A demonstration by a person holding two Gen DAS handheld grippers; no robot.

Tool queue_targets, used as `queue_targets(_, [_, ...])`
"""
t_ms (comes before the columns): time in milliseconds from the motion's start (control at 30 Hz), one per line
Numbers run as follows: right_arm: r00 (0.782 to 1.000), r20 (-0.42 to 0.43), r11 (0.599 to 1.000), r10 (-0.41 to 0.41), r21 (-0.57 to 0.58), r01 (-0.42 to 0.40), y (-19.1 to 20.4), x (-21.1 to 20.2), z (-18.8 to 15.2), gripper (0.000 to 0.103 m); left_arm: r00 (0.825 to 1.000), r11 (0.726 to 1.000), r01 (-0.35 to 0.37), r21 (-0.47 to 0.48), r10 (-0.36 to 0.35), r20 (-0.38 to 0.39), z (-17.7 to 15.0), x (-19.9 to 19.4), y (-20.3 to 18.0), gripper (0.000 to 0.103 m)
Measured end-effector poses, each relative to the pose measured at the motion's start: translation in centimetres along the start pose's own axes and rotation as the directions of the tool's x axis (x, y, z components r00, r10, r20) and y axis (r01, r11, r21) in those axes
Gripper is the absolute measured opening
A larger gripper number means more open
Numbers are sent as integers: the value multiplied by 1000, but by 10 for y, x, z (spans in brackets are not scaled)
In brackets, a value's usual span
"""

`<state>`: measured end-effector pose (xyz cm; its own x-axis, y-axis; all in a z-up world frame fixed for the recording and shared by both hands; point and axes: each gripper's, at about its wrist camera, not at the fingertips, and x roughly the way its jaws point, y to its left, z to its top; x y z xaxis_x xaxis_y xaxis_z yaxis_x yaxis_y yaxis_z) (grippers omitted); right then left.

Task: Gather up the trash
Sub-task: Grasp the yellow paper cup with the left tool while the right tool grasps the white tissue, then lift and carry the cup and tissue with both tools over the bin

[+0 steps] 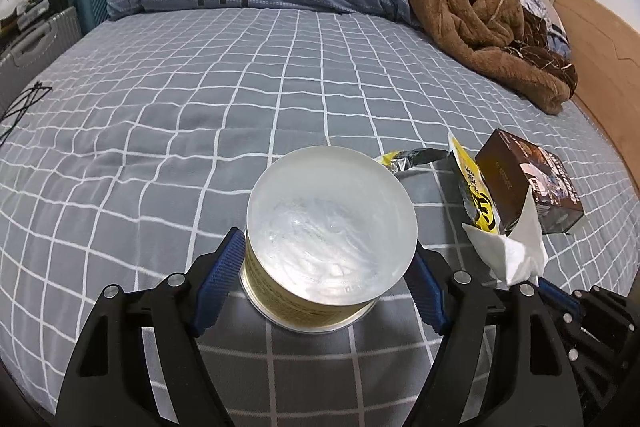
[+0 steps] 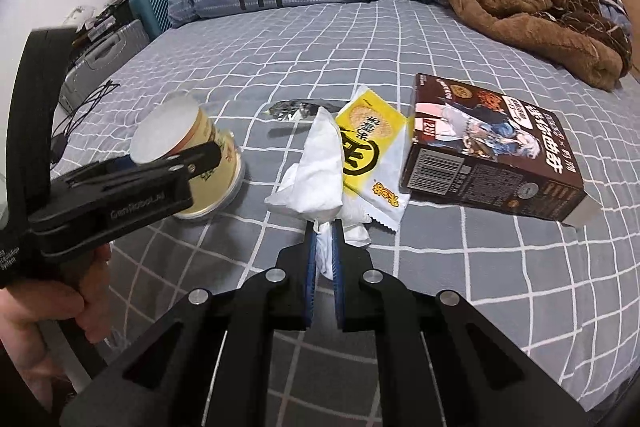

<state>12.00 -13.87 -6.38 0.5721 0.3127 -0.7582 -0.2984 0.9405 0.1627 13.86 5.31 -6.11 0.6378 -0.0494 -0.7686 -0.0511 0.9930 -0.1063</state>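
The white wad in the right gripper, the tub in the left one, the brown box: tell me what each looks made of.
White wad, pinched in the right gripper: soft matte tissue paper, going by its limp creases.
Tub, between the left gripper's pads: probably thin plastic or coated paper with a printed yellow wall and a cloudy translucent base.
Brown box: glossy printed cardboard, with sharp folded edges and a barcode.

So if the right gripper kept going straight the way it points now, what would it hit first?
Most likely the yellow snack wrapper just beyond the tissue that the right gripper is already clamped on. The brown box lies off to the right of that line, though depth is hard to judge.
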Motion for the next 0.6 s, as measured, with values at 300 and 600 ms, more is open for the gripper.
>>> queue_targets(300, [1000, 25, 1000, 18, -1, -18, -1, -17, -7, 7, 1000, 1000, 23, -8, -23, 10, -12, -21, -1, 74])
queue_targets(600, [1000, 28, 1000, 11, 2, -11, -3, -26, -13, 7, 999, 999, 35, 12, -35, 4, -28, -41, -8, 74])
